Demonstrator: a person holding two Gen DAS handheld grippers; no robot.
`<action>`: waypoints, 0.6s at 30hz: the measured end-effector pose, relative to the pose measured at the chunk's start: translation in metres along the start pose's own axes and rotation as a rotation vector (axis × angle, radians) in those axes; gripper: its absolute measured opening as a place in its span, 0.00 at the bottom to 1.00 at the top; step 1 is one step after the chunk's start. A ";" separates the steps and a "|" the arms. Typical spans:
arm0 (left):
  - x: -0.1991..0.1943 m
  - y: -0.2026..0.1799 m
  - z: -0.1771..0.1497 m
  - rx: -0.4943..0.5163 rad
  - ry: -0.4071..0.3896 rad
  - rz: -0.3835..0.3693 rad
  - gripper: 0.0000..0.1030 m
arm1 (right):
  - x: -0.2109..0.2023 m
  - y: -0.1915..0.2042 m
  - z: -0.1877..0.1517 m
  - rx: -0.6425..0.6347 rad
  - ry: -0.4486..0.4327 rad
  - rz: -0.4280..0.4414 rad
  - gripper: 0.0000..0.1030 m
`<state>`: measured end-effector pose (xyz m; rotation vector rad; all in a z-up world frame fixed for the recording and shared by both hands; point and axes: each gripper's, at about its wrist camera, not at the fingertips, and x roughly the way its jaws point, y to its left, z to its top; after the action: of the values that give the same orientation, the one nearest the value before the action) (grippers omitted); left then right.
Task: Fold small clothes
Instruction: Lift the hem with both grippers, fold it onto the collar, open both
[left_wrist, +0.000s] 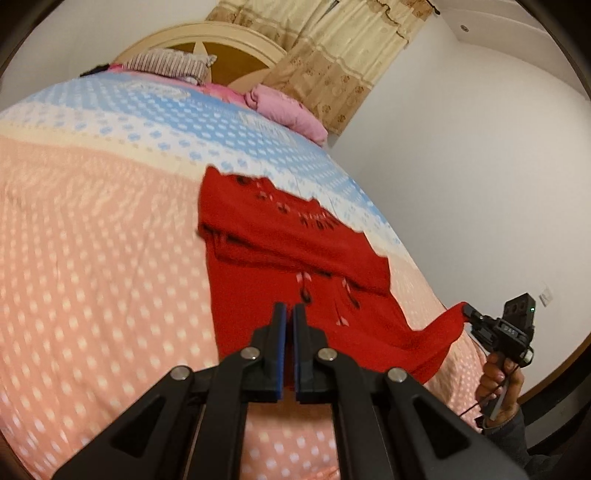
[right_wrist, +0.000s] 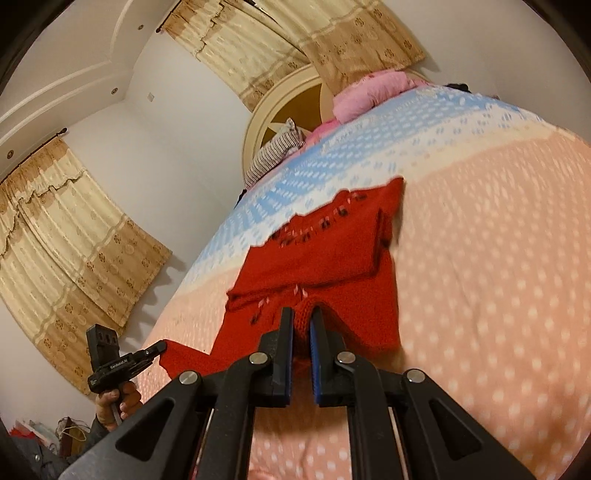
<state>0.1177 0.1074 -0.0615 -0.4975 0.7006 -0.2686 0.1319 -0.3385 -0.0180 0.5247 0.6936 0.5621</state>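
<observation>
step: lifting hem for fold | sweater (left_wrist: 288, 254): lying on bed (left_wrist: 92, 258) near its side edge | left gripper (left_wrist: 289, 314), right gripper (right_wrist: 302, 321): fingers clamping hem corners, keeping it taut

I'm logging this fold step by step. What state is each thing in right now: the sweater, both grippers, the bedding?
red sweater: sleeves folded across its body, near hem corners lifted off the bed
left gripper: shut on one hem corner
right gripper: shut on the other hem corner, knit bunched between the pads
dotted bedspread: spread flat
pink quilt: bunched beside the headboard
striped pillow: lying against the headboard
</observation>
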 end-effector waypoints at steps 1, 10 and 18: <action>0.001 0.001 0.006 0.001 -0.009 0.003 0.03 | 0.002 0.001 0.006 -0.004 -0.006 0.000 0.07; 0.025 -0.002 0.048 0.022 -0.048 0.023 0.03 | 0.023 0.014 0.063 -0.041 -0.056 -0.024 0.07; 0.042 0.002 0.085 0.005 -0.079 0.057 0.02 | 0.049 0.023 0.100 -0.075 -0.063 -0.050 0.07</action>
<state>0.2064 0.1217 -0.0296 -0.4802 0.6362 -0.1963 0.2274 -0.3160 0.0399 0.4527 0.6218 0.5209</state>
